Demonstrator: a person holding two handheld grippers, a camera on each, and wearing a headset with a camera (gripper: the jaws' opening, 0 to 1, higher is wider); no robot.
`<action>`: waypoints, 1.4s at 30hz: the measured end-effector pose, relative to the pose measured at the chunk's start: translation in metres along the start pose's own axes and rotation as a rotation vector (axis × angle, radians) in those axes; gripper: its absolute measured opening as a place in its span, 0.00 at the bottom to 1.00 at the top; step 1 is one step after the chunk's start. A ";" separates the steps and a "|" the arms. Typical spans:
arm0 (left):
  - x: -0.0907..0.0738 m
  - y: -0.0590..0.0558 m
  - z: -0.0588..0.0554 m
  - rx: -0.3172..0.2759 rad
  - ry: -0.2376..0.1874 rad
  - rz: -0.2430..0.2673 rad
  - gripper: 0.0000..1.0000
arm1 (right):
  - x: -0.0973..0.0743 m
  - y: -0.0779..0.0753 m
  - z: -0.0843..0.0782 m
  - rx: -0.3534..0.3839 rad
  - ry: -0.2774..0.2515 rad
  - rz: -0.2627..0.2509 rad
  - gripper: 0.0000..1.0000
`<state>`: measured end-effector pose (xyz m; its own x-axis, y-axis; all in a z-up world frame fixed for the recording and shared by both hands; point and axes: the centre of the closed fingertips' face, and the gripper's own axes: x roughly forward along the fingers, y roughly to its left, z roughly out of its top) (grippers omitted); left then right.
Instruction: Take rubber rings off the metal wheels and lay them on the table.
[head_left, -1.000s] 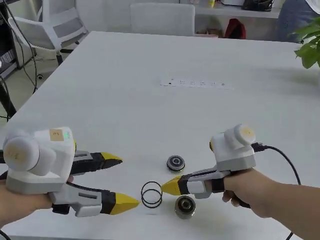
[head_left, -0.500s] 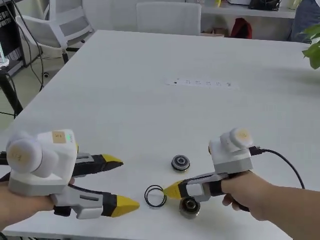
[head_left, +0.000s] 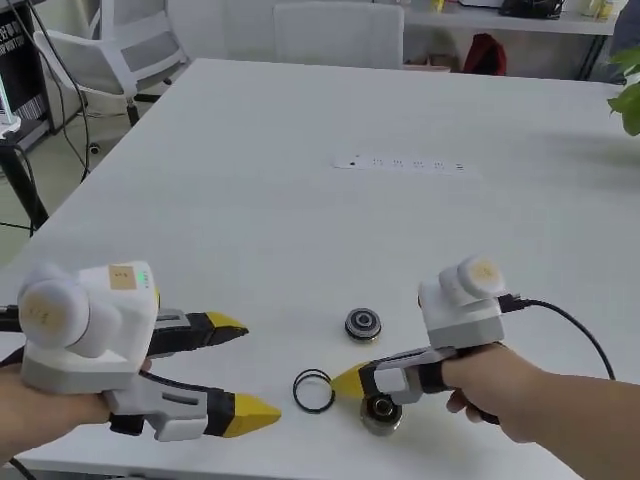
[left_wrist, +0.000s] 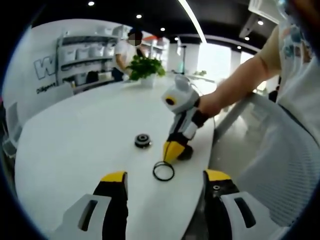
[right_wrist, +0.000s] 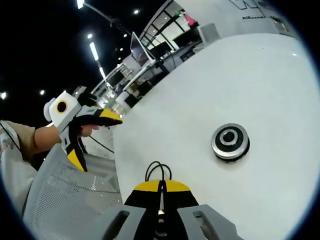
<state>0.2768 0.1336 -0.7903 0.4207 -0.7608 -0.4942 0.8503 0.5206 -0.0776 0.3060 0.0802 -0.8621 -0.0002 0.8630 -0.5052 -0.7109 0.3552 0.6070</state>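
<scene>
Left gripper (head_left: 240, 367) sat at the lower left of the head view, held in a hand, its two yellow-tipped jaws spread wide and holding nothing. In its own view the tips stood at the bottom of the frame, with the work lying ahead of the gap. Rubber rings (head_left: 313, 391) lay at lower centre: thin black loops, apparently two overlapping, flat on the white table (head_left: 300, 180), near its front edge. Just right of them and higher in the frame stood the farther wheel (head_left: 363, 323), on its own, apart from both grippers. A dark band ran round its rim, which I took for a ring not yet removed, though the band was too small to be sure. Below it, the nearer wheel (head_left: 381, 413) sat partly under the right gripper (head_left: 347, 380), showing bare metal round a dark centre. That gripper came in from the lower right with its jaws pressed together, the tip touching or just beside the right edge of the loops. Whether it nipped the rubber I could not tell. Step in hand, by my reading: laying down the rings from the nearer wheel, so about halfway through. The next move would call for the right tip to back off the loops. One gripper should then steady the farther wheel while the other hooks under its band and peels it off.
</scene>
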 end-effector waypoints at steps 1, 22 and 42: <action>0.000 0.000 0.000 0.000 0.001 0.000 0.62 | 0.000 0.000 0.000 -0.001 -0.001 -0.001 0.00; 0.002 0.001 -0.001 -0.004 0.013 -0.002 0.62 | -0.003 -0.005 0.007 -0.028 -0.031 -0.034 0.07; 0.014 0.007 0.011 0.023 0.018 -0.014 0.61 | -0.037 0.007 0.039 -0.116 -0.160 -0.023 0.17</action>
<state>0.2922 0.1225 -0.7884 0.4026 -0.7609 -0.5088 0.8633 0.5005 -0.0653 0.3280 0.0646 -0.8152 0.1221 0.9045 -0.4086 -0.7856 0.3397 0.5172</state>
